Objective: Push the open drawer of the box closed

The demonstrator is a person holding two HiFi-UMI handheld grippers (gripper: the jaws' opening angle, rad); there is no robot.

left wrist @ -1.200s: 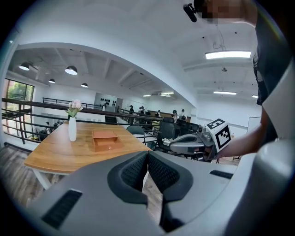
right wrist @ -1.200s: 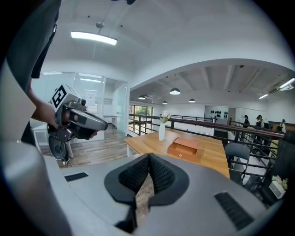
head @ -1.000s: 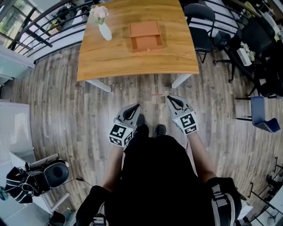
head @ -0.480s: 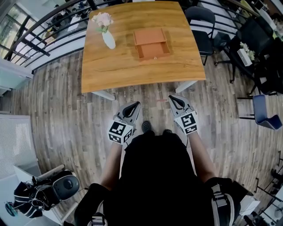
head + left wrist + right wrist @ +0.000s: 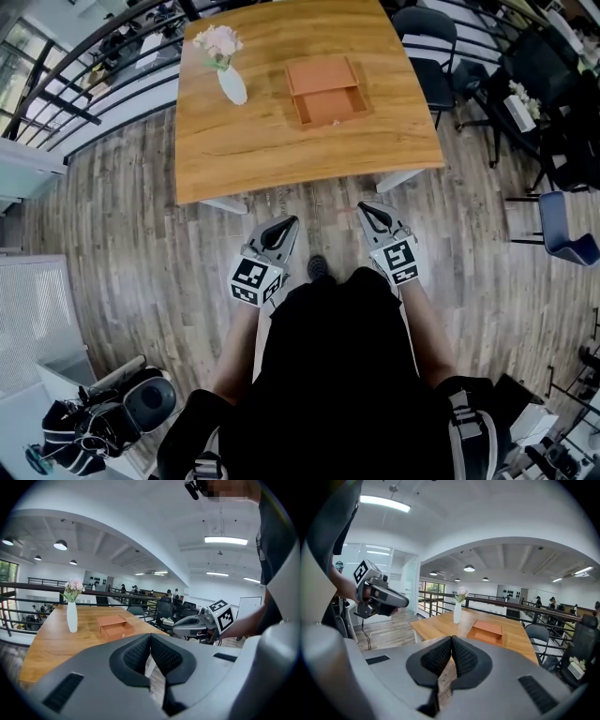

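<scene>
Closer to the table than a second ago, with its near edge lower in the head view and the box a little larger. Same pose of both grippers as before: held low in front of the body, over the wooden floor. Not yet at the table edge, only near it.

Holding the left gripper with the jaws pressed together, pad against pad, and nothing between them, as seen plainly in the left gripper view. Holding the right gripper in the same way, jaws together and empty, as seen in the right gripper view. Pointing both forward toward the table, side by side and apart from each other, each with its marker cube on the end toward the body.

On the table, well apart from both grippers: the box, brown, lying about in the middle of the top, with the drawer pulled out on the side toward the person. Open, and touched by nothing. A small pale knob on the drawer front, visible only in the left gripper view.

To the left of the box, a white vase with pale flowers, standing upright, near the box but not touching it. At the far right corner of the table, a black chair.
</scene>
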